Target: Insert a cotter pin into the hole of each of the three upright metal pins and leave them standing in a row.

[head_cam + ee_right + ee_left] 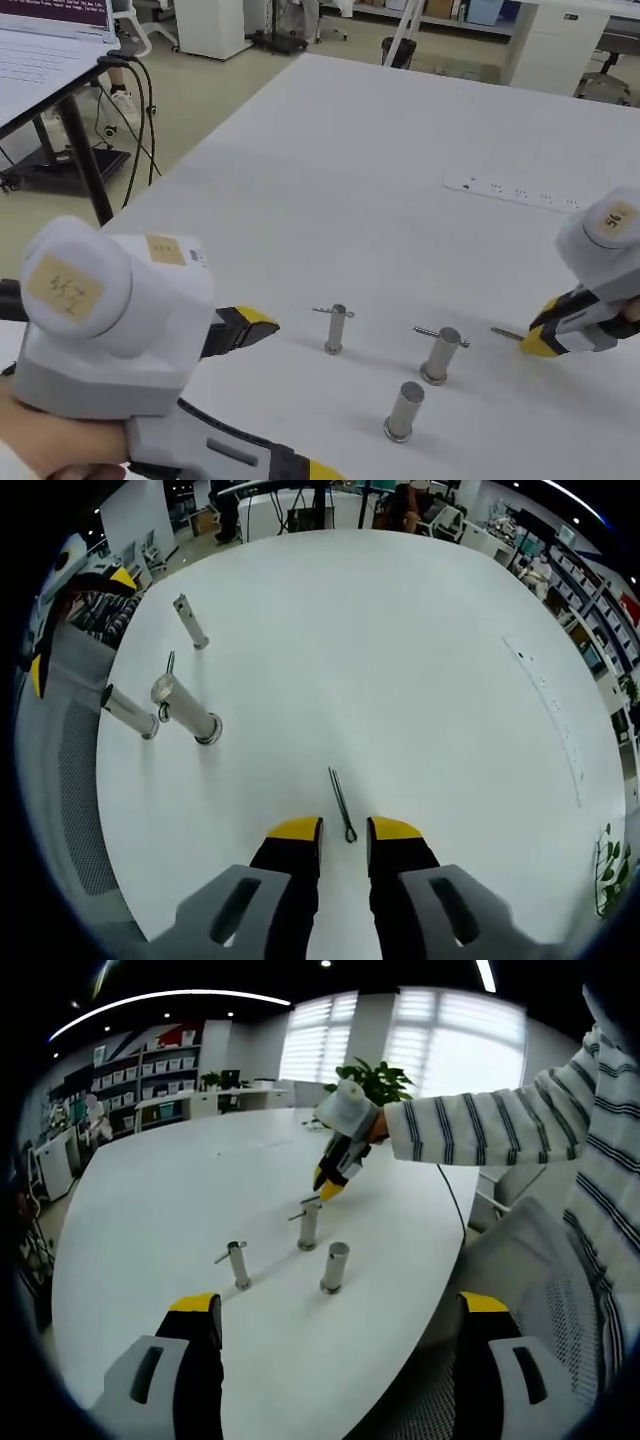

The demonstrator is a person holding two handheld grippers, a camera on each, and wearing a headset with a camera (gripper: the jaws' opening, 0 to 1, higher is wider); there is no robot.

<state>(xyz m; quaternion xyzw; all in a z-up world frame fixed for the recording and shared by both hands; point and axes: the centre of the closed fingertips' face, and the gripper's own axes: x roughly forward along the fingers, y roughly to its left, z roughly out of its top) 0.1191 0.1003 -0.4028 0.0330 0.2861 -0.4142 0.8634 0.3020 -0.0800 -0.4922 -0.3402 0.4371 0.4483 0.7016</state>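
Left tongs (283,395) are sitting low and near in the head view. Their jaws are spread wide, with nothing between them. Right tongs (541,332) are reaching in from the right, and a loose cotter (505,333) is poking out at their tips. Three pins are standing on the table (330,170) in a triangle, not a row. The left pin (334,331) and the right pin (440,356) are each carrying a cotter. The bare pin (404,411) is standing nearer, with none.

In the left gripper view the left tongs (340,1305) are gaping open and pointing at the pins. The right tongs (327,1188) are hanging just beside the right pin (309,1223), under a striped sleeve (480,1125).

In the right gripper view the right jaws are standing close, with a small gap. The loose cotter (340,802) is lying in that gap. It is looking thinner than the gap, so I am guessing it is not being pinched yet.

I am thinking the thin cotter could slip or spin as the jaws are closing, because it seems to be lying flat. A bump from the right tongs could knock the right pin over.

The hole in the bare pin is too small to make out. The bottom edge of the head view is cutting off the left tongs' lower jaw.
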